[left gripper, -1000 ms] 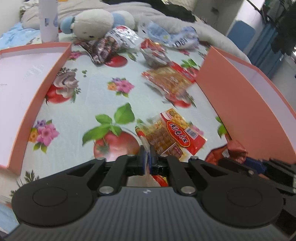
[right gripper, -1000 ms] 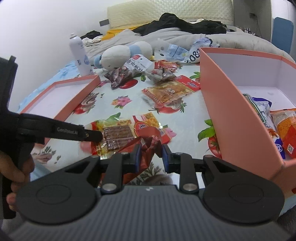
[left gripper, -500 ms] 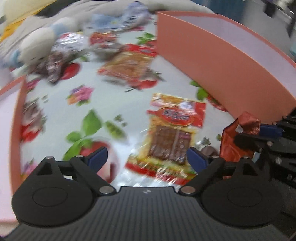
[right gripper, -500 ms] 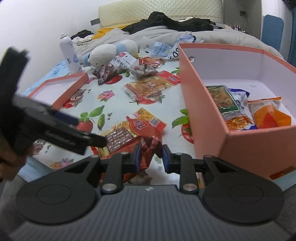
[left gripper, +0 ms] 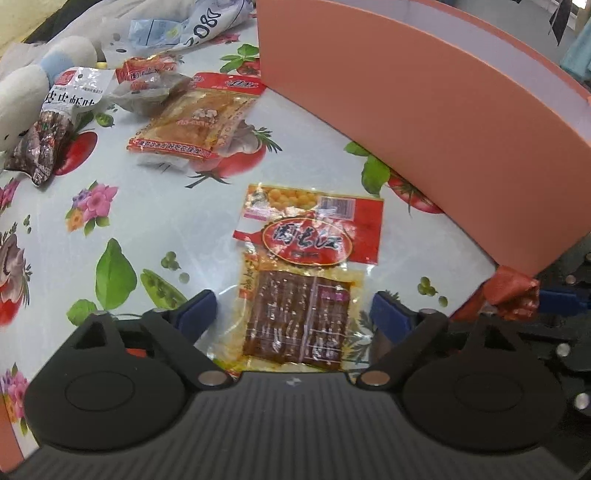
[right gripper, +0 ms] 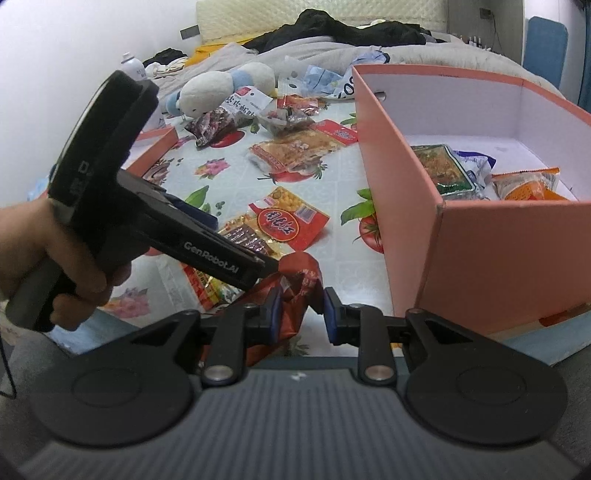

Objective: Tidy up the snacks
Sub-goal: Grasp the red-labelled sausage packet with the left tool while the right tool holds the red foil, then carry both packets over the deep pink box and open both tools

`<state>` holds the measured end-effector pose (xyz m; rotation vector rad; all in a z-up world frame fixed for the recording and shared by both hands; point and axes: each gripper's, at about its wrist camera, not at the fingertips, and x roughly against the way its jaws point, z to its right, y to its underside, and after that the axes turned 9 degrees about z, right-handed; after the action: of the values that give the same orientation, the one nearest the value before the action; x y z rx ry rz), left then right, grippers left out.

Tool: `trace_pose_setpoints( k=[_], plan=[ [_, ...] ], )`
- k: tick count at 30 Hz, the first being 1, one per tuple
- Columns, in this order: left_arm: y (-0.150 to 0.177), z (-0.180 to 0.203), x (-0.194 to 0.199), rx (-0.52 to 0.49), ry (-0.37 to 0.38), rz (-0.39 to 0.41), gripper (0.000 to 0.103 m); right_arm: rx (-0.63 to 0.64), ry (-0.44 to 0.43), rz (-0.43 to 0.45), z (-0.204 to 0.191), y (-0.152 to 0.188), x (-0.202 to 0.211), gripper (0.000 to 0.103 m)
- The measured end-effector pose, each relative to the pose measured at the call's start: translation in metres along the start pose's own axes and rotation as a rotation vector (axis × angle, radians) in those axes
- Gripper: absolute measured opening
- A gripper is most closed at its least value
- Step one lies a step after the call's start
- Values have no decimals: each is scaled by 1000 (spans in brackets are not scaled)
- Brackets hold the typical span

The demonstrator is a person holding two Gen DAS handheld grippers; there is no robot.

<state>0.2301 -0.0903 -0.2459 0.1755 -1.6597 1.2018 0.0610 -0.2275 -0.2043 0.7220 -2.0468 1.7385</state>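
"GenRobot.AI" on left claw point(right gripper: 236, 264); "08" on blue-white bag point(left gripper: 201, 27)

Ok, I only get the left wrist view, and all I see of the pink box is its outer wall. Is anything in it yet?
Observer: Yes. The pink box holds a green packet, a blue and white bag and an orange packet.
Operator: And the right gripper?
Observer: The right gripper is shut on a crumpled red wrapper, in front of the box's near corner.
Operator: Any room left inside?
Observer: Yes, the floor at the far end of the box is bare white.
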Motion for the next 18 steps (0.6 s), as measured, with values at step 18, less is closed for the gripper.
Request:
trace_pose_setpoints(
  k=[18],
  plan=[
    [14, 9, 46, 216, -46, 80, 58, 16, 3, 26, -4, -11, 20, 27]
  ],
)
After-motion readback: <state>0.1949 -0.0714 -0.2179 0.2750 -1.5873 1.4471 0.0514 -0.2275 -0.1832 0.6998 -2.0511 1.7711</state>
